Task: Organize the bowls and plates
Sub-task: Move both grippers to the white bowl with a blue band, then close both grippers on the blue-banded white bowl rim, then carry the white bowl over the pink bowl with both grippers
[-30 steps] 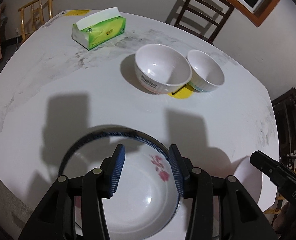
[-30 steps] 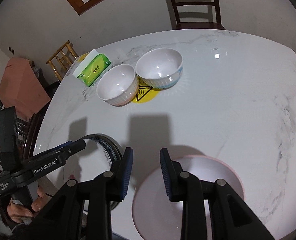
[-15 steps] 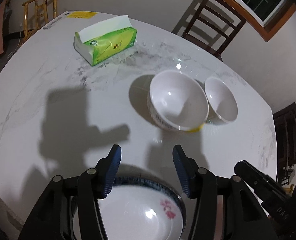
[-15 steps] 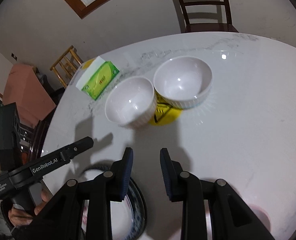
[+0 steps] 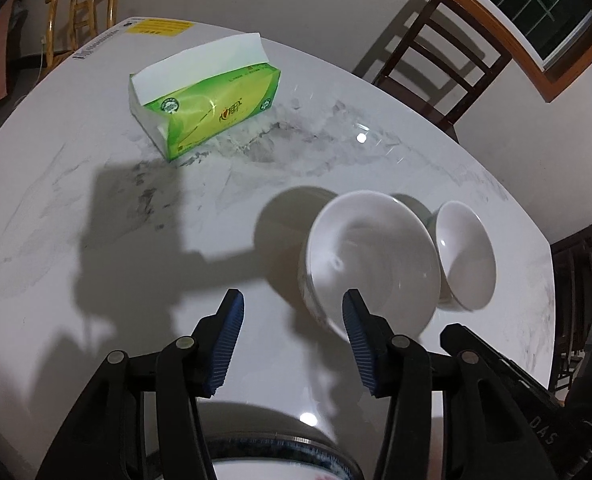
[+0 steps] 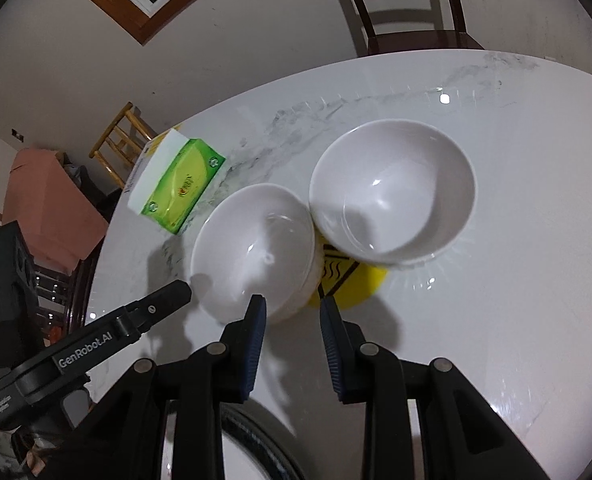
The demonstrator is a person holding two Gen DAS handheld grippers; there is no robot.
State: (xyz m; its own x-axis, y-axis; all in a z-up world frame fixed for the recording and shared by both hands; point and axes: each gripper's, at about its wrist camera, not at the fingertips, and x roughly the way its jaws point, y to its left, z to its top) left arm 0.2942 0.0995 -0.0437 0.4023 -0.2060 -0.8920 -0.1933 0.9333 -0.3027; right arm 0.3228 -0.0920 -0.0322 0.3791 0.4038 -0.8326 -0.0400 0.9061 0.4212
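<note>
Left wrist view: left gripper (image 5: 291, 316) empty, jaws closing on nothing; near bowl (image 5: 370, 266) just ahead and right of the tips, far bowl (image 5: 466, 256) touching or just beside it, plate (image 5: 279, 460) below. Marble table (image 5: 95, 200), tissue pack (image 5: 205, 114) well beyond.

Right wrist view: right gripper (image 6: 291, 316) narrowly parted, empty; near bowl (image 6: 253, 254) at its left tip, far bowl (image 6: 392, 190) ahead-right, yellow sticker (image 6: 350, 282) beneath. Chair (image 6: 400, 4), wall behind.

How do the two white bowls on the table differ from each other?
The left bowl is nearer both grippers and has ribbed outer sides; the right bowl looks wider and smoother. The yellow sticker lies mostly under the right bowl. Both are white, upright and empty.
</note>
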